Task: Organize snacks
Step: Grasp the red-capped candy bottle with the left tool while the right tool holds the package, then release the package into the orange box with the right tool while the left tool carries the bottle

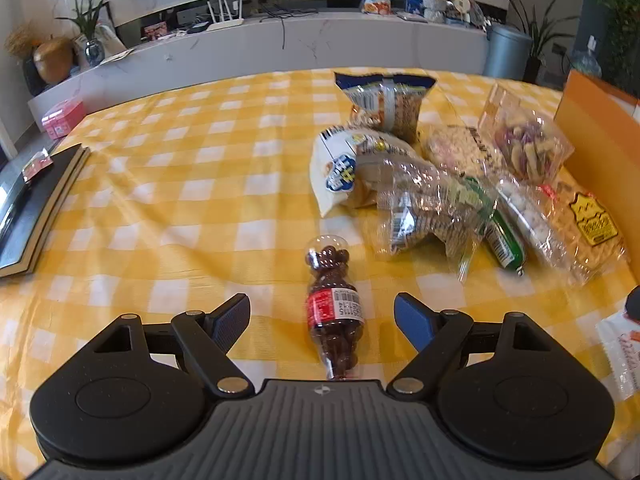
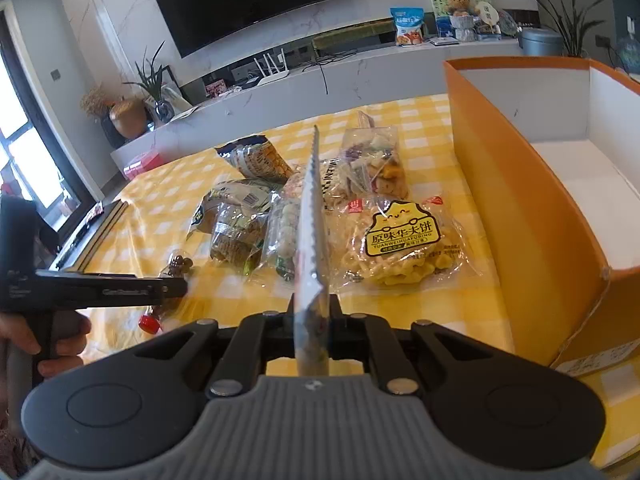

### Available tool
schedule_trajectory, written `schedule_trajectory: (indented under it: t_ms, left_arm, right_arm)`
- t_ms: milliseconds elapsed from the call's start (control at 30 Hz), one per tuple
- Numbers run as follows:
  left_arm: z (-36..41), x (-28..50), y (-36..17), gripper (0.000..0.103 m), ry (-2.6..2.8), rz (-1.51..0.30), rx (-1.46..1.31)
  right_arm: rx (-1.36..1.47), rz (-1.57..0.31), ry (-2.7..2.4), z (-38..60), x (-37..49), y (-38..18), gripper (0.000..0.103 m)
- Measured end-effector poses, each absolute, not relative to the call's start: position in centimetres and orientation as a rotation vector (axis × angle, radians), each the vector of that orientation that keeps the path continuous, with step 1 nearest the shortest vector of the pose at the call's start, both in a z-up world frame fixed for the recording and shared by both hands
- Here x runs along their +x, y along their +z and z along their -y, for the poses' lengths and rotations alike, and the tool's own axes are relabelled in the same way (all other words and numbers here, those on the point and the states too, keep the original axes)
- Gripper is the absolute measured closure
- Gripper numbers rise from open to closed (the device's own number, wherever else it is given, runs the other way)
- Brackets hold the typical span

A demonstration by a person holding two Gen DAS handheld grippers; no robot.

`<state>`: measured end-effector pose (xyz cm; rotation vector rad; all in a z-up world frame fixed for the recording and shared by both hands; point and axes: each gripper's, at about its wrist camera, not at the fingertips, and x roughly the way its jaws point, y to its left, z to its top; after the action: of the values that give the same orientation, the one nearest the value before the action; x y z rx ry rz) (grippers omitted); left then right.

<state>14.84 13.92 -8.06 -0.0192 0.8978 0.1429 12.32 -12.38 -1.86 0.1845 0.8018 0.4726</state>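
A small clear bottle of dark chocolate balls (image 1: 335, 308) lies on the yellow checked tablecloth (image 1: 180, 184), between the blue pads of my open left gripper (image 1: 322, 318), apart from both. My right gripper (image 2: 312, 312) is shut on a silvery snack packet (image 2: 310, 240), held edge-on and upright above the table. A pile of snack bags (image 1: 440, 184) lies behind the bottle, among them a waffle biscuit bag (image 2: 400, 244). An open orange box (image 2: 520, 184) with a white inside stands on the right. The bottle, with its red cap, also shows in the right wrist view (image 2: 172, 280), partly behind the left gripper.
A dark framed board (image 1: 32, 216) lies at the table's left edge. A white snack packet (image 1: 620, 352) shows at the right edge of the left wrist view. A low TV bench (image 1: 280, 40) with plants and clutter runs behind the table.
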Motion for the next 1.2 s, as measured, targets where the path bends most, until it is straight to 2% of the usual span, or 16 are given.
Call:
schedule_trajectory:
  t_ms: [33,133,233,267,300,633,933,1200]
  left_arm:
    - [-13.8,14.9,-8.3,0.008,0.143,-0.898,-0.011]
    - [-13.3,15.1,-8.9,0.018,0.15,-0.903,0.025]
    - [-13.0,14.9,-9.0,0.047,0.137,-0.886,0.048]
    - [-13.2,15.0,-8.9,0.064,0.128,-0.891,0.023]
    - [-13.3,15.0,-8.8,0.068,0.132,-0.898,-0.008]
    - [-15.2,13.5,-7.6,0.069,0.169,-0.885,-0.173]
    - [-15.2,10.6,-2.6,0.069,0.089,-0.779,-0.288]
    - [-12.9,9.7,1.8,0.069,-0.044,-0.717,-0.308]
  right_arm:
    - [0.183,-0.8,0.473,12.4,12.3,-1.8,0.095]
    - [0.172,-0.786,0.473,12.4,12.1,-1.6,0.095]
    - [0.168,-0.774,0.473,12.5,11.9,-1.4,0.095]
    - [0.17,-0.771,0.473,12.5,11.8,-1.3,0.095]
    - [0.172,-0.769,0.475,12.5,11.8,-1.3,0.095]
    - [0.166,-0.723,0.494,12.4,10.8,0.3,0.095]
    - [0.24,-0.63,0.534,14.2,9.7,4.5,0.095]
    - [0.312,-0.658,0.469,19.8,11.2,8.8,0.095]
